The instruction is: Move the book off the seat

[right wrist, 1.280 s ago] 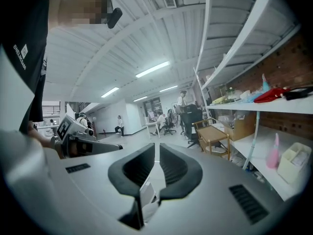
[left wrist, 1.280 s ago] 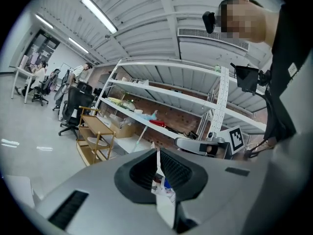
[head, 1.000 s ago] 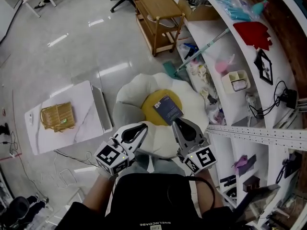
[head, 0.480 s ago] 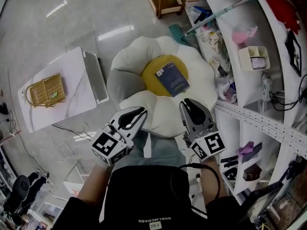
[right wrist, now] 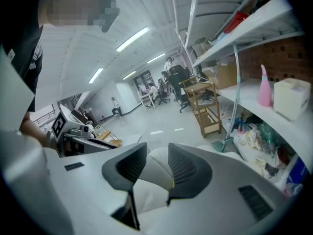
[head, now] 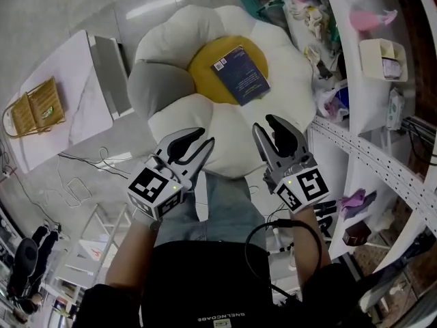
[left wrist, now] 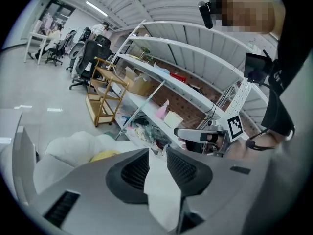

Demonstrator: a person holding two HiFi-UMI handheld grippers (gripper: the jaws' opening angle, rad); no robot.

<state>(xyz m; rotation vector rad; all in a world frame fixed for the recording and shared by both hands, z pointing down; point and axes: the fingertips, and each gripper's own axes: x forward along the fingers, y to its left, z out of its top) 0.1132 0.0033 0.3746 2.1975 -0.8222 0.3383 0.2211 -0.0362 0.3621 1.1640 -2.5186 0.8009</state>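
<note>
A dark blue book [head: 240,75] lies flat on the yellow centre of a flower-shaped cushion seat [head: 171,125] with white petals and one grey petal. My left gripper [head: 198,142] hovers over the near petals, short of the book; its jaws are opening with nothing between them. My right gripper [head: 268,130] hangs beside it, just below the book's near corner, its jaws also opening and empty. In the left gripper view the left gripper [left wrist: 157,151] points over the cushion [left wrist: 73,148]. In the right gripper view the right gripper [right wrist: 157,148] frames only white cushion [right wrist: 151,175].
A low white table [head: 82,94] with a woven bag [head: 37,104] stands left of the seat. Cluttered white shelves [head: 355,67] run along the right. Cables [head: 75,183] trail on the floor. A wooden cart [left wrist: 105,89] stands farther back.
Both grippers' jaws have parted from shut. The cushion and book have slid up in the head view, and both grippers now reach over the cushion's near petals.
</note>
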